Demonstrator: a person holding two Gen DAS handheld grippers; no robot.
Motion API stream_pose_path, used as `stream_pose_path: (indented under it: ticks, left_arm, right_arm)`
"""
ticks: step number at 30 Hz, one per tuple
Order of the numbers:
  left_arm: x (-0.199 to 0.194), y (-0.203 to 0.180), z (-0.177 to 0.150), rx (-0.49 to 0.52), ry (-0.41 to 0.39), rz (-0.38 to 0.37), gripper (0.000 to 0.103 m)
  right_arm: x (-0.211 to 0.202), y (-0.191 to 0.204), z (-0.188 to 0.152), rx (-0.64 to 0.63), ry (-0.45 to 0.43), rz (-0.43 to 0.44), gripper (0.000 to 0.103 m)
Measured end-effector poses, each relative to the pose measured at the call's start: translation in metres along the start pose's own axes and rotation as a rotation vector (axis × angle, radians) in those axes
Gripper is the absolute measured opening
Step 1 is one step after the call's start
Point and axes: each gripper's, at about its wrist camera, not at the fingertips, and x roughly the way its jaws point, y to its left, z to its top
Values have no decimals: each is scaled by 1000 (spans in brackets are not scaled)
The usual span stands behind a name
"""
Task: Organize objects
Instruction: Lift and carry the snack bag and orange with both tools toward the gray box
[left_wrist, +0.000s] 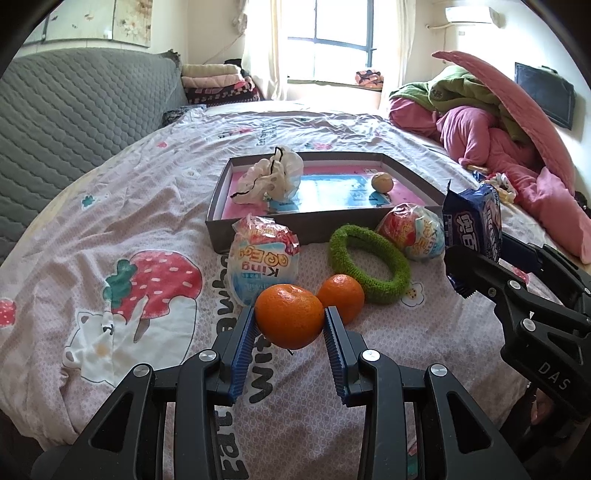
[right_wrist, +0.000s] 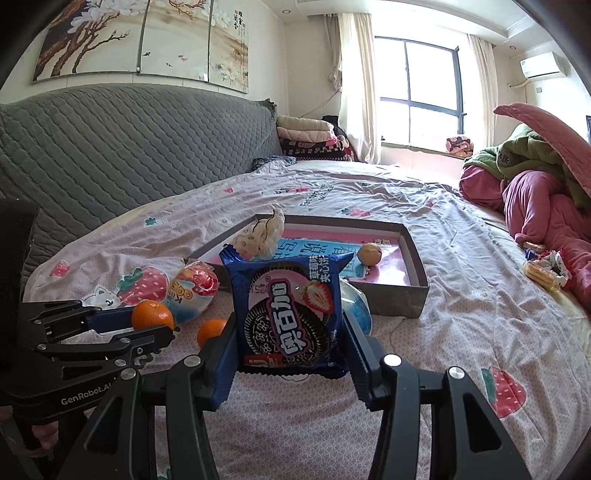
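Note:
My left gripper (left_wrist: 290, 321) is shut on an orange mandarin (left_wrist: 289, 315) just above the bedsheet. A second mandarin (left_wrist: 341, 297) lies behind it. My right gripper (right_wrist: 290, 325) is shut on a blue Oreo cookie packet (right_wrist: 286, 314), held upright; the packet also shows in the left wrist view (left_wrist: 474, 225). A grey shallow box (left_wrist: 218, 229) stands ahead, holding a crumpled white scrunchie (left_wrist: 269, 179) and a small yellowish ball (left_wrist: 382, 182). Two wrapped toy eggs (left_wrist: 264, 258) (left_wrist: 413, 230) and a green fuzzy ring (left_wrist: 369, 264) lie in front of the box.
The bed has a pink patterned sheet (left_wrist: 147, 177). A grey quilted headboard (left_wrist: 74, 110) is on the left. Pink and green bedding (left_wrist: 498, 129) is piled at the right, with snack wrappers (right_wrist: 545, 271) beside it. Folded blankets (right_wrist: 306, 138) lie near the window.

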Motion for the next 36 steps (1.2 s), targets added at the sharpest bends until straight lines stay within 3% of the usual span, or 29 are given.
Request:
stream_pose_path:
  ticks: [36]
  left_arm:
    - [2, 7, 49, -26, -83, 8, 38]
  right_arm:
    - [-7, -22, 32, 25, -92, -30, 52]
